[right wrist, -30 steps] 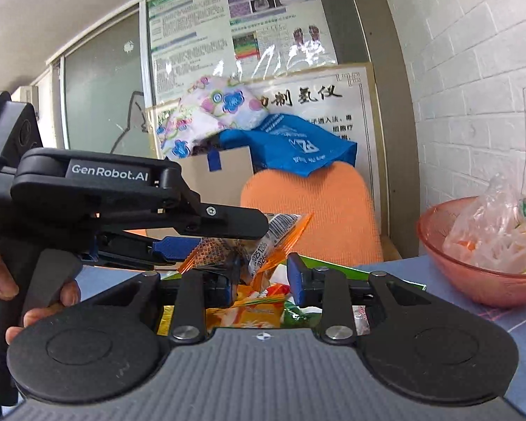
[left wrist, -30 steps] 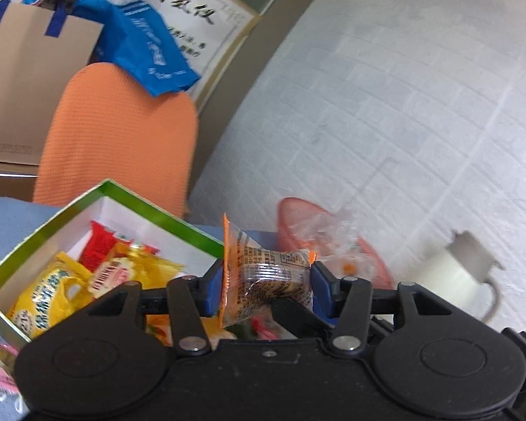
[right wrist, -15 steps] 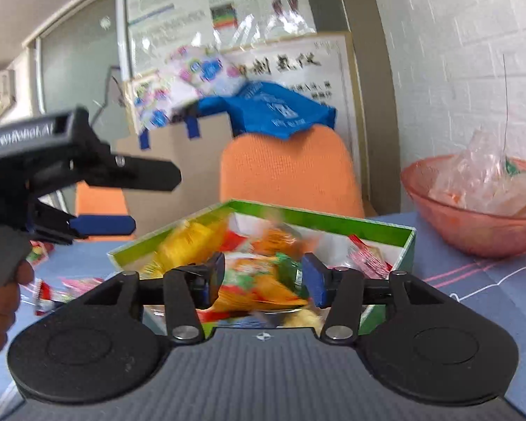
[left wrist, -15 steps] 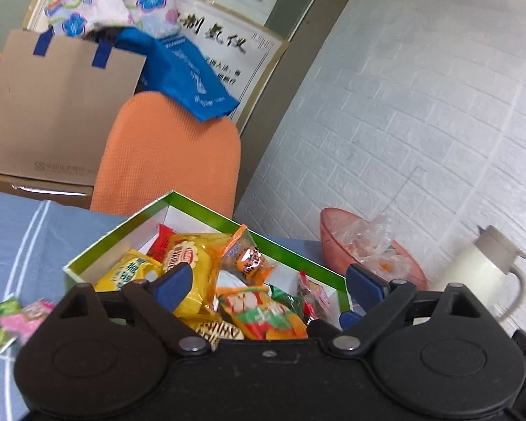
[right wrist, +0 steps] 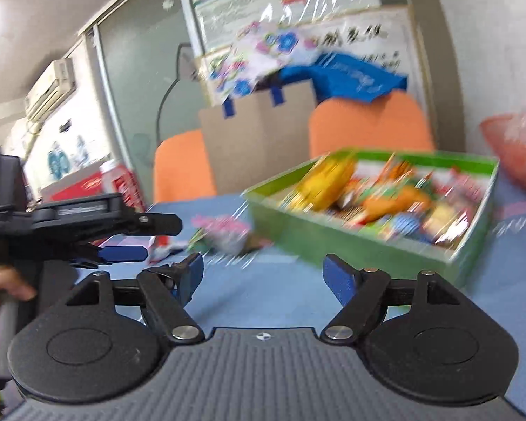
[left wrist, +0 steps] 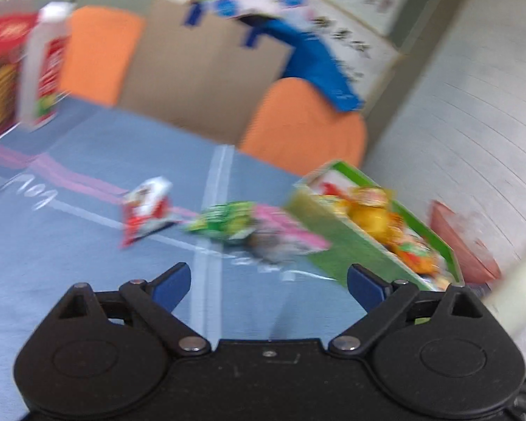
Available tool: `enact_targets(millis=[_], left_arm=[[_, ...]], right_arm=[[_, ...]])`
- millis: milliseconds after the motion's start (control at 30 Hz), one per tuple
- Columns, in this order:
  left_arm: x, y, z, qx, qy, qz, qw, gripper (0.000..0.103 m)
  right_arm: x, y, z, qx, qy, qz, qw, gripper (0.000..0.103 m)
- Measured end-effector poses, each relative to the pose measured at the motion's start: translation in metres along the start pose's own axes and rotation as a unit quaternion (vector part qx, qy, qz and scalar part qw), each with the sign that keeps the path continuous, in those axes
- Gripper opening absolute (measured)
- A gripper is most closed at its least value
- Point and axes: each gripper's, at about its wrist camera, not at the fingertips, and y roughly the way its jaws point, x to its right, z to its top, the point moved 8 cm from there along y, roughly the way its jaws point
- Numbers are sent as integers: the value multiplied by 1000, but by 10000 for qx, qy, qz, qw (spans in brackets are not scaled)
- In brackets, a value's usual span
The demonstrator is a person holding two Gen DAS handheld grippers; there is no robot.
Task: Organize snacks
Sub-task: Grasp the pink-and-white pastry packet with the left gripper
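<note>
At the far left a red-and-white carton [left wrist: 44,70] is standing upright on the blue worktop [left wrist: 70,245]. The left claw [left wrist: 268,282] is hovering over bare cloth, standing wide with nothing between its blue pads. Ahead of it a red-and-white packet [left wrist: 145,210], then a green packet [left wrist: 224,222] touching a pink one [left wrist: 285,233], are lying loose on the worktop just beside the green box [left wrist: 347,245]. That box is sitting to the right, filled with blurred yellow and orange snacks [right wrist: 368,196]. The right claw [right wrist: 263,277] is opening, its jaws empty, pointing at the box's near wall. A reddish bowl [right wrist: 512,161] is sitting furthest right.
</note>
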Motion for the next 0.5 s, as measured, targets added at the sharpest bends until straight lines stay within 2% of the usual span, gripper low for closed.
enact_targets(millis=[167, 267, 400, 500], left_arm=[[-41, -8, 26, 321, -487, 213, 9981, 103], [-51, -11, 41, 381, -664, 115, 9970, 103], [-49, -17, 43, 283, -575, -151, 9978, 103], [-50, -25, 35, 164, -466, -186, 9986, 103]], right_arm=[[-24, 10, -5, -262, -245, 130, 9993, 103], [-34, 23, 4, -287, -431, 144, 9986, 103], [-50, 55, 18, -232, -904, 202, 9954, 103], [-57, 93, 22, -220, -1603, 73, 9868, 102]])
